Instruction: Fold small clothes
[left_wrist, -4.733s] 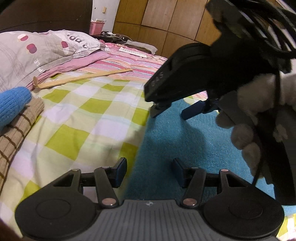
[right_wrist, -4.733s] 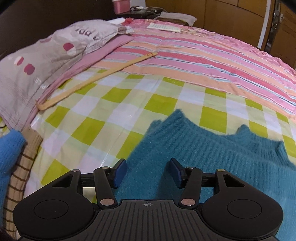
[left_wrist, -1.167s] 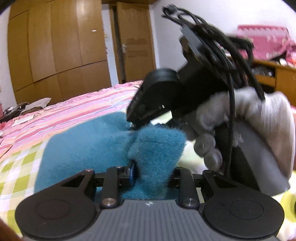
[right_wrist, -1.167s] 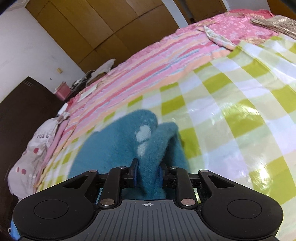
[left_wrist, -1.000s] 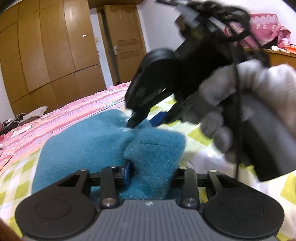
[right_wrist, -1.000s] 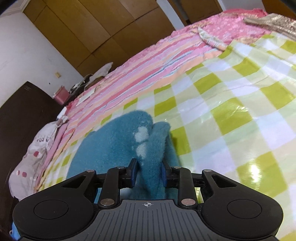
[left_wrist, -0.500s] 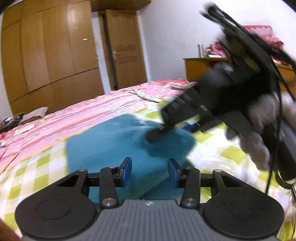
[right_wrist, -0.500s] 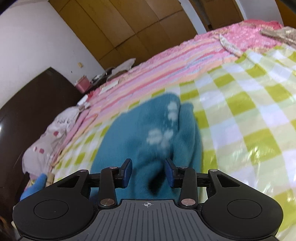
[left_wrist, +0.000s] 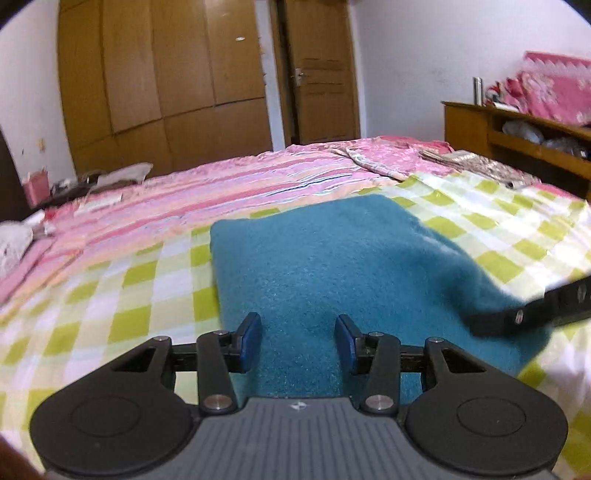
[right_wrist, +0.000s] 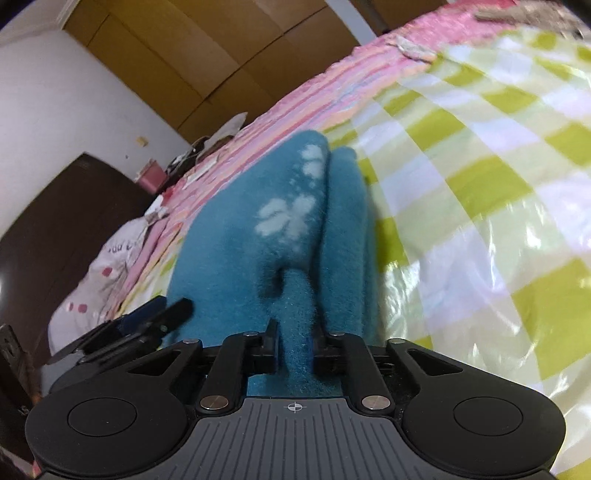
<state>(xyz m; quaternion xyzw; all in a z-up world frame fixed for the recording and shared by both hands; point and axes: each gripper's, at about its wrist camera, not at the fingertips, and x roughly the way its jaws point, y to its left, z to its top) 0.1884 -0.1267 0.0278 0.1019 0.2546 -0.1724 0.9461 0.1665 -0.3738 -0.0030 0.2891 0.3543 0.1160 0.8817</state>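
Note:
A fluffy teal sweater (left_wrist: 332, 258) lies folded into a rough rectangle on the green-checked sheet (left_wrist: 110, 295). My left gripper (left_wrist: 298, 341) hovers open over its near edge, with nothing pinched between the blue pads. In the right wrist view the sweater (right_wrist: 229, 251) shows pale paw prints and a raised fold. My right gripper (right_wrist: 295, 350) is closing, its pads pressing on that fold at the sweater's near end. A right finger (left_wrist: 535, 312) shows at the sweater's right corner. The left gripper's fingers (right_wrist: 170, 312) show at the left.
Beyond the checked sheet lies a pink striped bedcover (left_wrist: 221, 184). A grey spotted pillow (right_wrist: 96, 280) rests by the dark headboard (right_wrist: 55, 221). Wooden wardrobes (left_wrist: 166, 74) and a door (left_wrist: 317, 66) line the far wall; a wooden dresser (left_wrist: 517, 140) stands at the right.
The left gripper let go of the teal fold and drew back from it. The right gripper opened, dropped its fold flat, then closed on the sweater again nearer its edge.

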